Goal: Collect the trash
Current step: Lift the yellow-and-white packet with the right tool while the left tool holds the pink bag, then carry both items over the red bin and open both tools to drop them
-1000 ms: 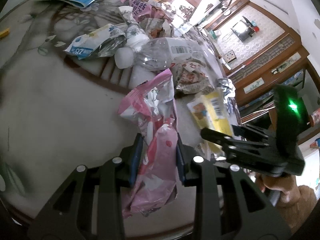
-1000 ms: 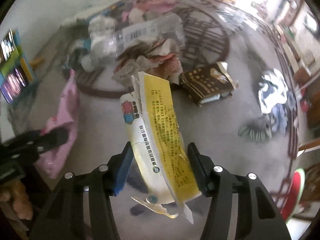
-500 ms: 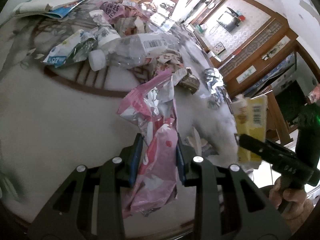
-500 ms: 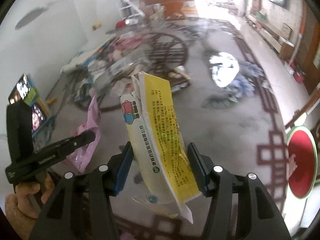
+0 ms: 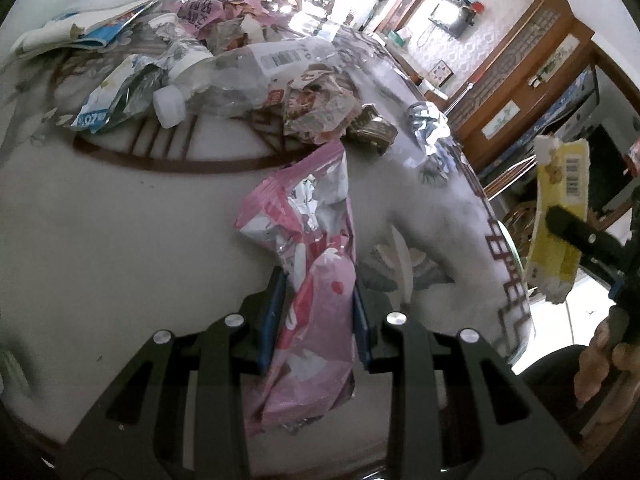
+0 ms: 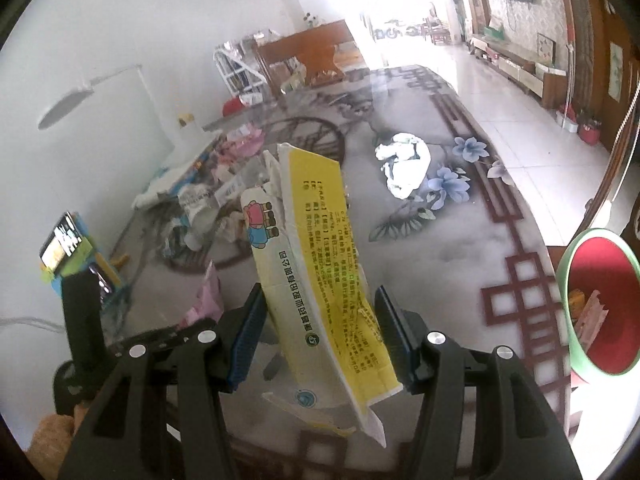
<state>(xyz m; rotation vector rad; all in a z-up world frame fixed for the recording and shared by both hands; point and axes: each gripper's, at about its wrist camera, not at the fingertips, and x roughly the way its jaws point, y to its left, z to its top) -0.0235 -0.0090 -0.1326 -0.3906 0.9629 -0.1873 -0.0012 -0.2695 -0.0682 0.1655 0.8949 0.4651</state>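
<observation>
We have two pieces lifted: left gripper [image 5: 316,304] clamps the pink wrapper [image 5: 310,280], right gripper [image 6: 320,336] clamps the yellow carton [image 6: 320,280], both above the table [image 5: 100,240]. Far-left pile, including a plastic bottle [image 5: 240,72], remains. Only the right wrist view shows the red bin [image 6: 600,304] at right, some trash already inside.

Litter pile [image 5: 248,60] on table [image 5: 100,240]; bin [image 6: 596,300] beside.
</observation>
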